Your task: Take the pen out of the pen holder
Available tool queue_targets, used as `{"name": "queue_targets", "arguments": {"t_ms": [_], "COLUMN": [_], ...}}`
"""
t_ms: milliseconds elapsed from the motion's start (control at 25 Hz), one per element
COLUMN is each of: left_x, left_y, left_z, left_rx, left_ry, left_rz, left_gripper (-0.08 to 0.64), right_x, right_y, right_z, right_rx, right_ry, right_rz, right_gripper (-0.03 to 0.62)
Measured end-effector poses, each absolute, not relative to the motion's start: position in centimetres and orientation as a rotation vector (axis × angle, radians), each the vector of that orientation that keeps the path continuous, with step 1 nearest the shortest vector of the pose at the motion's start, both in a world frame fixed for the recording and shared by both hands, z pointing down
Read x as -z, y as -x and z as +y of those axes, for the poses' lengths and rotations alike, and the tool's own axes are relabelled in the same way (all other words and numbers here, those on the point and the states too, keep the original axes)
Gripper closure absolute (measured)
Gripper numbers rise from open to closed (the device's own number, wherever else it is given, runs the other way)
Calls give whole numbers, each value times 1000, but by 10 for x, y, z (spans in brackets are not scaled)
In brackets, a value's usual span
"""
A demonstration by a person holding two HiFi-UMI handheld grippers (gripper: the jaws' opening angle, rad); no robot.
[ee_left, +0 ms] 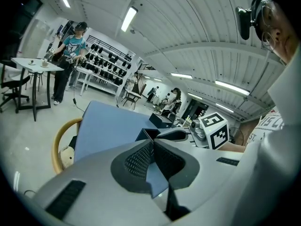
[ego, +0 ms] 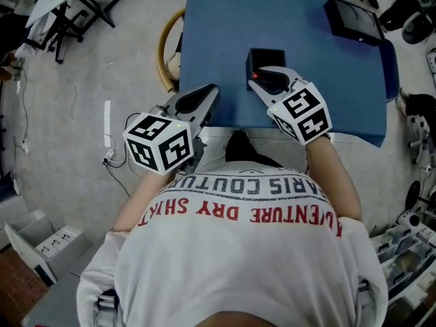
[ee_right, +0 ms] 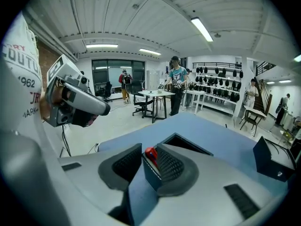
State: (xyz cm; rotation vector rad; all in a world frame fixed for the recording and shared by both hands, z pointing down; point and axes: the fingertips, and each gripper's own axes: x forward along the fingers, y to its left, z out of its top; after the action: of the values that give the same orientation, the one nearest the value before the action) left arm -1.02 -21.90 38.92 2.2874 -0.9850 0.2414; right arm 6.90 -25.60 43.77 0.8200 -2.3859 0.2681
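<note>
On the blue table (ego: 320, 80) stands a black square pen holder (ego: 267, 54), and a pen with a red top (ego: 255, 75) sticks up at its near left corner. My right gripper (ego: 262, 80) reaches over that corner. In the right gripper view its jaws straddle the red pen top (ee_right: 150, 153) and the corner of the pen holder (ee_right: 149, 173). The pen lies against the right pad with a slight gap on the left, so this gripper (ee_right: 146, 149) is open. My left gripper (ego: 213, 91) hovers at the table's front left edge, its jaw tips meeting (ee_left: 153, 142) with nothing between them.
A black box (ego: 353, 19) sits at the table's far right corner. A yellow-rimmed chair (ego: 167, 46) stands against the table's left side. The table's near edge lies right in front of the person's body. People and white tables (ee_right: 155, 94) stand far off in the room.
</note>
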Motion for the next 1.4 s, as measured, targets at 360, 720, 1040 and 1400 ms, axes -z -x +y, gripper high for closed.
{"name": "queue_targets", "arguments": {"t_ms": [360,720,1040,1400], "left_x": [-386,-385,-382,-368], "left_y": [3,1,3,-6], "left_z": [-226,-235,-241,-243], "left_rx": [-234,-221,-223,-223], "left_ry": [-2298,-2302,-2308,-2358], "left_rz": [-971,-971,-975,-955], "left_gripper": [521,522,520,520], "right_x": [-436,-433,-420,-394], "right_y": [-72,-76,-89,-102], "right_z": [-258,-262,-270,-276], "right_rx": [-313,-276,-211,-172], "right_ry": [-793,-799,-875,-957], "right_rz": [-2407,-2394,-2380,-2413], "right_gripper": [518,525,534,535]}}
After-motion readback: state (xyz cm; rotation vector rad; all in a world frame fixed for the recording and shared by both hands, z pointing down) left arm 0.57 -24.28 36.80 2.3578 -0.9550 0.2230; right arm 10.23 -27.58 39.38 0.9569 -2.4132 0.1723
